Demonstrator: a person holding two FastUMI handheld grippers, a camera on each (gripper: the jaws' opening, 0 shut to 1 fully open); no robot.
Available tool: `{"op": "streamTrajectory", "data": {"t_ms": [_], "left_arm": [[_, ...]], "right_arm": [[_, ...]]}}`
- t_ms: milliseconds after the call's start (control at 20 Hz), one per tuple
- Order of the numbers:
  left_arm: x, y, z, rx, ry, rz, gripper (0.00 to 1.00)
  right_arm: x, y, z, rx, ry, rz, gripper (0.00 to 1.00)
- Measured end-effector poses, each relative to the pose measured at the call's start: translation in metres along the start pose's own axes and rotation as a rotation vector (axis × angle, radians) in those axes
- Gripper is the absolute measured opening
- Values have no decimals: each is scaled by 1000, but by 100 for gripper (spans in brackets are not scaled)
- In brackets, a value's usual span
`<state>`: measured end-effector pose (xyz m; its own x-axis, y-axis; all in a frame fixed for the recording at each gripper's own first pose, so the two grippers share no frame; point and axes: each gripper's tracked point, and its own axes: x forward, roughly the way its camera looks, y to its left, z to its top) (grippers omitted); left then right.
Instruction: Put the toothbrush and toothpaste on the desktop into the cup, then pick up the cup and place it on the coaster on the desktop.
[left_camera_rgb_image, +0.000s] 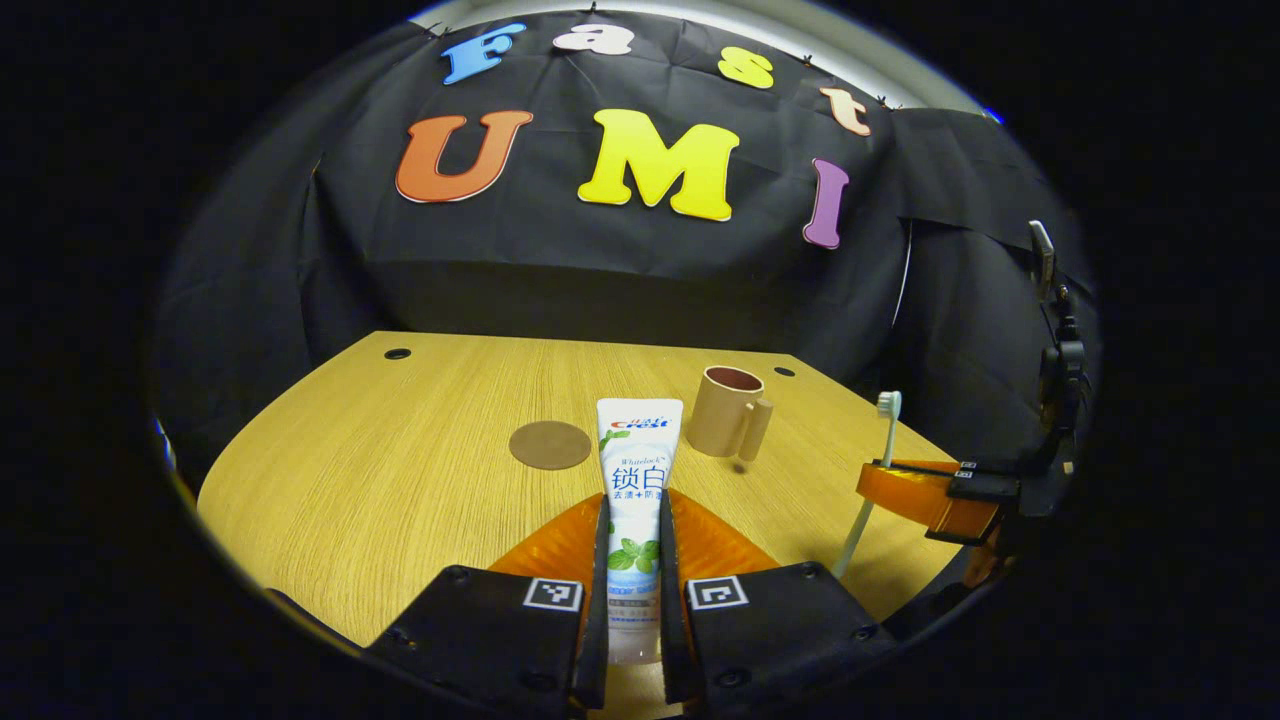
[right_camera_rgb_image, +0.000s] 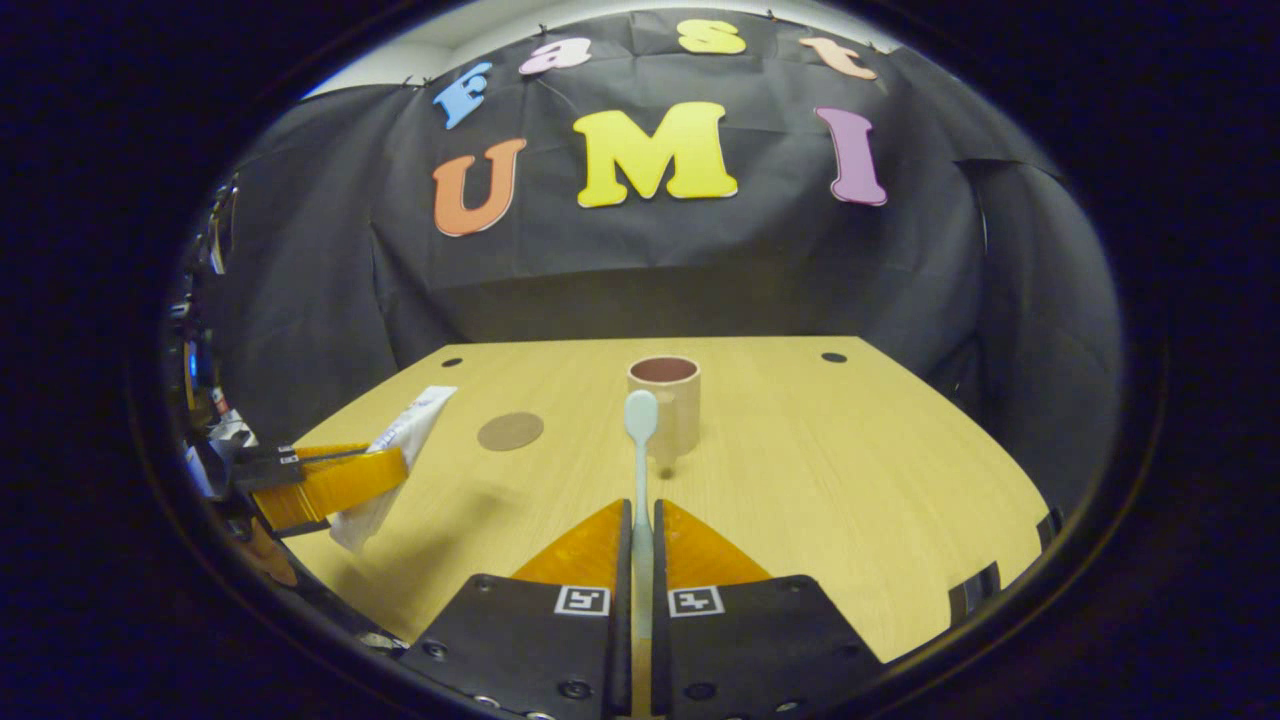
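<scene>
My left gripper (left_camera_rgb_image: 635, 520) is shut on a white toothpaste tube (left_camera_rgb_image: 637, 470) that stands upright above the wooden desktop (left_camera_rgb_image: 400, 470). My right gripper (right_camera_rgb_image: 640, 530) is shut on a pale toothbrush (right_camera_rgb_image: 640, 450), head up. A tan cup (left_camera_rgb_image: 727, 411) with a handle stands upright beyond the tube, a little to its right. A round brown coaster (left_camera_rgb_image: 550, 444) lies flat to the cup's left. In the right gripper view the cup (right_camera_rgb_image: 668, 400) is straight ahead behind the brush head, the coaster (right_camera_rgb_image: 510, 431) lies left of it, and the left gripper holds the toothpaste tube (right_camera_rgb_image: 395, 460) at far left.
Small dark holes (left_camera_rgb_image: 397, 353) mark the desktop's far corners. The black cloth wall (left_camera_rgb_image: 640, 270) closes off the back and sides. The right gripper with the toothbrush (left_camera_rgb_image: 872, 480) hangs over the desktop's right edge in the left gripper view.
</scene>
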<state>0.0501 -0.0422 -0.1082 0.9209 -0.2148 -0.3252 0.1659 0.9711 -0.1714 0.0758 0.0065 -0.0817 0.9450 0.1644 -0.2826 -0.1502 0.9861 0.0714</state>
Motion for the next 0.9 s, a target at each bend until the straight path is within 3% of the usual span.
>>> {"op": "streamTrajectory", "data": {"t_ms": [500,900], "left_arm": [[16,9,18,7,-50,-14,24],[39,16,26,8,-76,35,24]], "right_arm": [[35,12,100,-36,-140,21,5],[117,17,177,-71,-229,94,6]]}}
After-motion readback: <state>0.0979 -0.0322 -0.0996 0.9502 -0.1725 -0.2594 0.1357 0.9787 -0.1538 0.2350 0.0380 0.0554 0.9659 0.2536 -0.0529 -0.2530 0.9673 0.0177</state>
